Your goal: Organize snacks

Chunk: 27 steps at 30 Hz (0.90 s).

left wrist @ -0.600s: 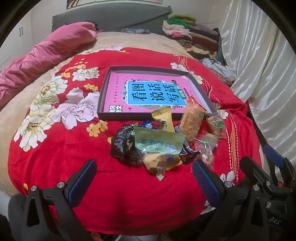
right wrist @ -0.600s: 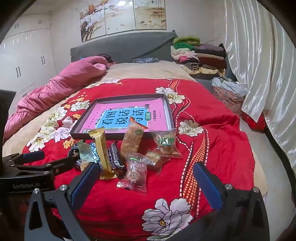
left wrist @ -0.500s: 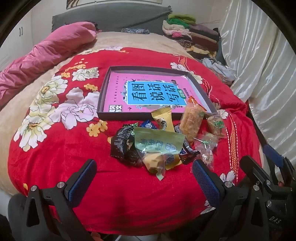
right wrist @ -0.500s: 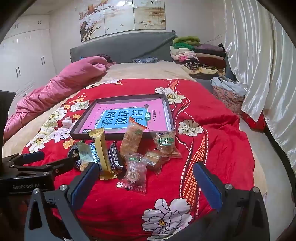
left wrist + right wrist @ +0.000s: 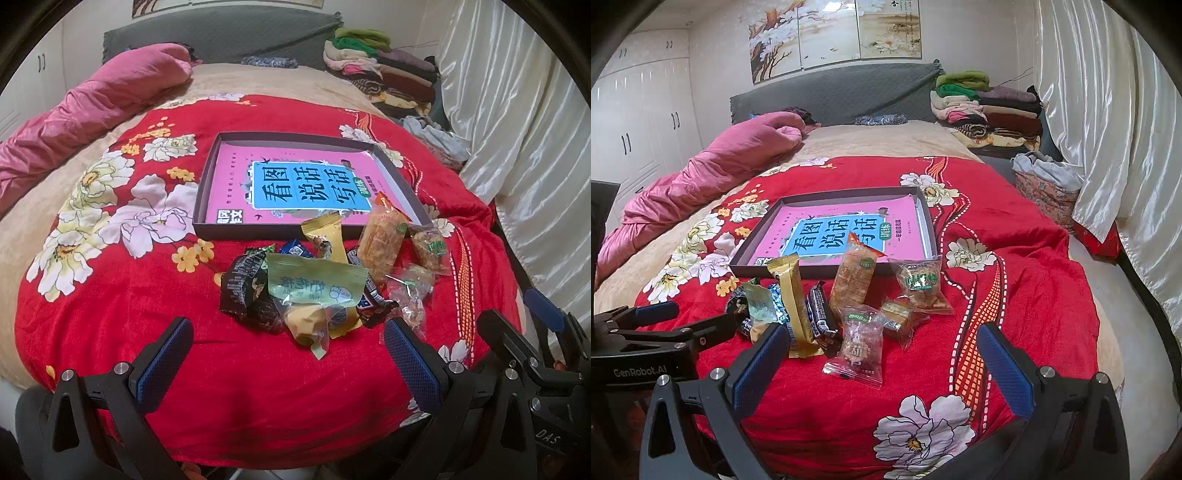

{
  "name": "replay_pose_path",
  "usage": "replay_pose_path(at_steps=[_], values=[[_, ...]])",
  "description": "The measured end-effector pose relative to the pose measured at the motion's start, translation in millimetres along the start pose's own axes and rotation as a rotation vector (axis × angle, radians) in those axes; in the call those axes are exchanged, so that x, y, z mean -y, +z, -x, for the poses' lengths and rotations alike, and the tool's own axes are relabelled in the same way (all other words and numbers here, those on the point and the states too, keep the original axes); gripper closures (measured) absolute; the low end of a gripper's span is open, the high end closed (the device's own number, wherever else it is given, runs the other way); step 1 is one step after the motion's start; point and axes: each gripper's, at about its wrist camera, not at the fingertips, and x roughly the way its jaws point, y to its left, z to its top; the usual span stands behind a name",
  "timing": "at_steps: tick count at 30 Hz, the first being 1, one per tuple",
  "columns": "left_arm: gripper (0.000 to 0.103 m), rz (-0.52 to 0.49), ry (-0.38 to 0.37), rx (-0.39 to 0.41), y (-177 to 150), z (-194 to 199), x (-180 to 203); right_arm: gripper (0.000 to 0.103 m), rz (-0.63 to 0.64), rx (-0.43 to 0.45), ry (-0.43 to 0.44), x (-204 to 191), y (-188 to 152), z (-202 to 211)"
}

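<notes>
A pile of wrapped snacks lies on the red floral blanket [image 5: 110, 295] in front of a dark shallow box [image 5: 207, 192] with a pink book inside. The pile holds a green packet [image 5: 314, 284], a black packet [image 5: 243, 284], a yellow bar [image 5: 790, 295], an orange cracker pack [image 5: 853, 277] and clear-wrapped sweets [image 5: 858, 339]. My left gripper [image 5: 288, 354] is open and empty, just short of the pile. My right gripper [image 5: 882, 365] is open and empty, its jaws either side of the clear-wrapped sweet. The box also shows in the right wrist view [image 5: 923, 221].
A pink quilt [image 5: 713, 173] lies along the bed's left side. Folded clothes [image 5: 982, 107] are stacked at the headboard on the right. White curtains [image 5: 1108, 129] hang on the right, with a fabric basket [image 5: 1045, 192] below them.
</notes>
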Motion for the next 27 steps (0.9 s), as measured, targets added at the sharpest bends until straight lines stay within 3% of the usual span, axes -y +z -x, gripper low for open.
replay_pose_path(at_steps=[17, 27], values=[[0.0, 0.003, -0.005, -0.003, -3, -6, 0, 0.0, 0.0, -0.002, 0.001, 0, 1, 0], [0.0, 0.021, -0.007, -0.028, -5, -10, -9, 0.0, -0.031, -0.047, 0.004, 7, -1, -11]])
